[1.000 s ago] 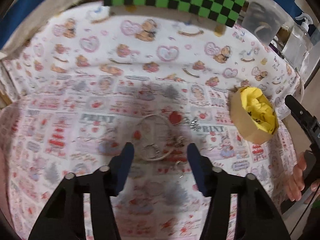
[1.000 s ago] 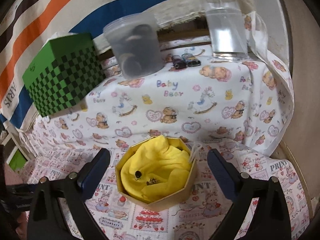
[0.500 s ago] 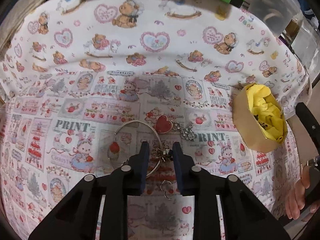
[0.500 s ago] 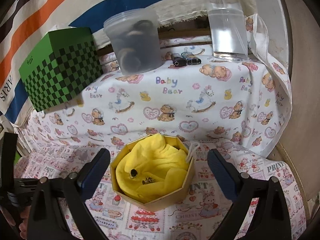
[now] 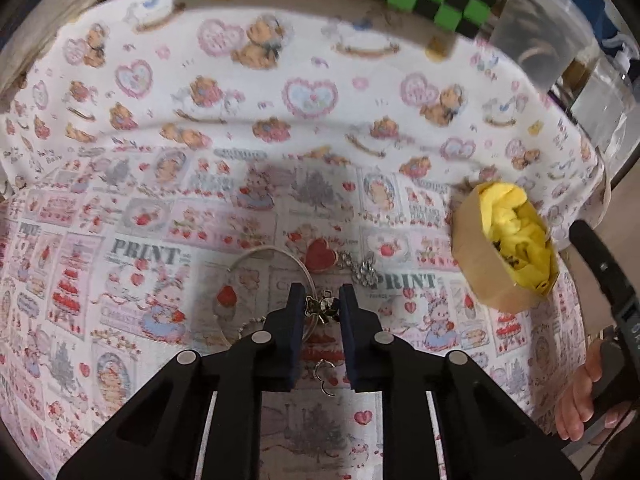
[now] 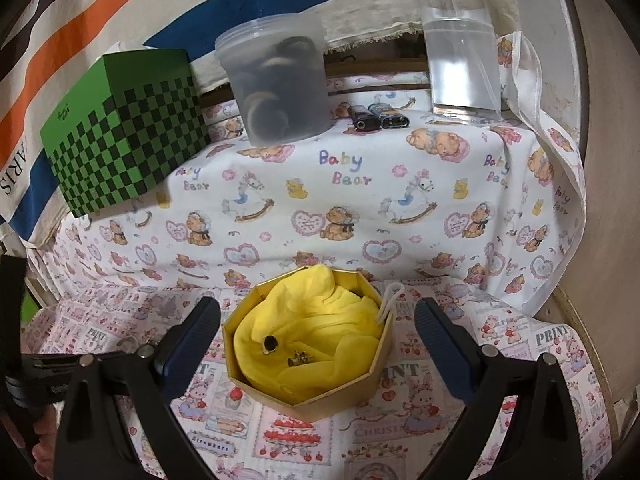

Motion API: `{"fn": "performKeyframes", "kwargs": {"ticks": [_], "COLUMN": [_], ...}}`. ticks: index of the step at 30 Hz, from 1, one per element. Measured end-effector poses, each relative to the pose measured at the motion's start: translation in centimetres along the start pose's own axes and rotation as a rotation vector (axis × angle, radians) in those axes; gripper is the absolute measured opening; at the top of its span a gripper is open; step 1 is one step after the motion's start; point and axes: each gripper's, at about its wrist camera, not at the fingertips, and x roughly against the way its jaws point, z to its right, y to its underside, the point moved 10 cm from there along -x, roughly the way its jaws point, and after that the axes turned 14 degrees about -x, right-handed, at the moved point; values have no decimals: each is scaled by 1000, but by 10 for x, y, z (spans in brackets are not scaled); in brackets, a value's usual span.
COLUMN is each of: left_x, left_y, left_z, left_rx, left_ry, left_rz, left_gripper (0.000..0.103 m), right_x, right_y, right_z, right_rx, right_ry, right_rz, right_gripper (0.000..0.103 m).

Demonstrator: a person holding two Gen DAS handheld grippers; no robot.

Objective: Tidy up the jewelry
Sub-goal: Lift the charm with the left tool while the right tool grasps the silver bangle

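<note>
the left gripper [image 5: 319, 309] pointed down at the surface [image 5: 168, 216], its jaws closing with a small bear charm [image 5: 320, 307] between them; the pads sat right at the charm's sides, though whether they pressed on it could not be told; the charm lay at the edge of a thin bangle [image 5: 276, 276], whose wire ran under the left pad [image 5: 296, 312]; just beyond lay a red heart pendant [image 5: 320, 255], and beside it a sparkly silver piece [image 5: 366, 272]; a small silver hook [image 5: 326, 372] lay between the gripper's arms, nearer the camera; to the right stood a gold box [image 5: 480, 272] lined with yellow cloth [image 5: 516, 232]; in the right wrist view the right gripper [image 6: 318, 340] stood wide open, its pads either side of that box [image 6: 340, 396] and clear of it, grasping nothing; on the cloth [image 6: 320, 320] lay a dark bead-like piece [image 6: 271, 344] and a small brass-coloured piece [image 6: 301, 358]; at the back stood a green checked box [image 6: 120, 132], a cloudy tub [image 6: 280, 80], two lighters [image 6: 378, 118] and a clear bottle [image 6: 460, 48].
</note>
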Motion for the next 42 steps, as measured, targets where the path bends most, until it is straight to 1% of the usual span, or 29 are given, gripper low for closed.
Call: {"fn": "performKeyframes", "kwargs": {"ticks": [4,7,12,14,16,19,22,23,25,27,29,31,33,37,39,42], "left_x": [22,43,80,91,100,110,121,123,125,122,118,119,120,117,114,108], "left_y": [-3,-7,-13,-15,-15,-12,-12,-11,-9,-6,-1,2,2,2,1,0], "left_z": [-8,-18,-47,-59,-65,-80,-93,-97,-106,-118,-134,-138,-137,-131,-130,-128], "left_rx": [5,24,73,91,96,117,155,162,160,163,200,196,193,188,187,184], "left_ry": [-10,-20,-96,-119,-118,-156,-156,-168,-207,-256,-312,-328,-330,-296,-289,-290], "left_rz": [52,95,183,203,224,241,267,273,277,259,240,240,249,239,233,222], "left_gripper": [16,16,16,16,16,16,16,16,16,16,16,16,16,16,16,16], "right_x": [4,7,20,25,29,29,25,25,25,16,0,-15,-25,-46,-52,-55], "right_y": [-3,-4,-1,4,11,24,43,48,55,58,64,75,84,107,112,112], "right_z": [2,0,-18,-34,-50,-79,-114,-124,-142,-150,-161,-167,-171,-171,-163,-158], "right_rx": [-36,-26,16,51,90,148,229,245,244,236,234,239,255,327,306,284], "right_ry": [-27,-21,-58,-86,-111,-109,-102,-115,-166,-142,-135,-124,-106,-53,-57,-74], "right_rz": [2,14,42,41,40,15,-23,-29,-34,-48,-101,-174,-190,-228,-253,-270], "right_gripper": [97,97,97,97,97,97,97,97,97,97,97,97,97,97,97,97]}}
